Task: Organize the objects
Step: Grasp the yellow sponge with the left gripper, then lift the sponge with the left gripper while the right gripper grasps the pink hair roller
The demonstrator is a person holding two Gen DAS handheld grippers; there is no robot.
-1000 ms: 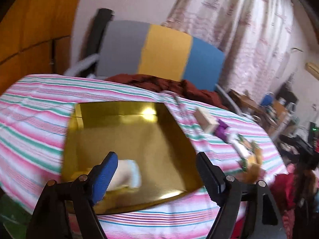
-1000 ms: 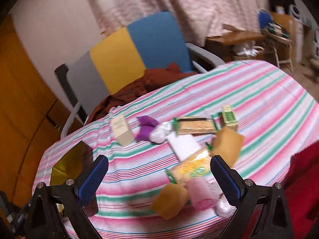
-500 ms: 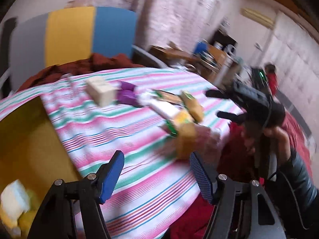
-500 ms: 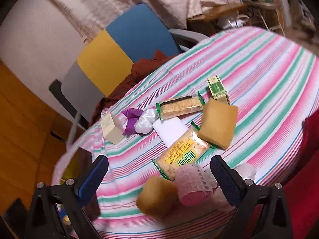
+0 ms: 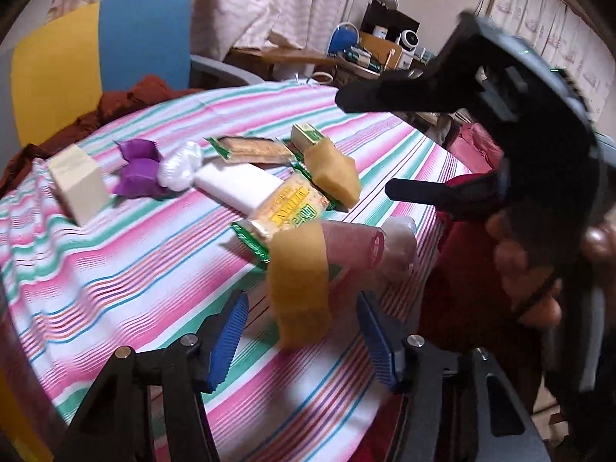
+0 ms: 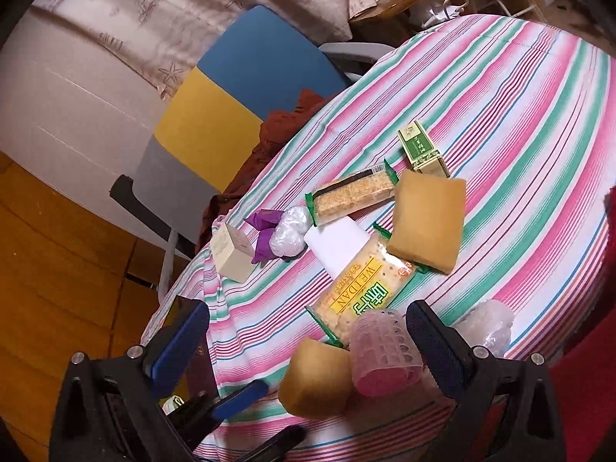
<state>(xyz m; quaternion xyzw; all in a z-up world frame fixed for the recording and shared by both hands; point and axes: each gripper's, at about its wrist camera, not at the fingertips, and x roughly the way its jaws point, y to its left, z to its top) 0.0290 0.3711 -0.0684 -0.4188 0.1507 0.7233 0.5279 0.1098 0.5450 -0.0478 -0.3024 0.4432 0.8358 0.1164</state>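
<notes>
Striped cloth (image 5: 115, 269) lies bare toward the chair (image 5: 100, 46), while the clutter crowds the near table edge. Left gripper (image 5: 300, 331) spread around a sponge (image 5: 300, 288) there; right gripper (image 6: 308, 346) spread above the pink roller (image 6: 381, 350).

Near yellow sponge (image 5: 298, 281) smeared by blur — dark tray (image 6: 196, 350) mostly hidden behind the right gripper's finger.
</notes>
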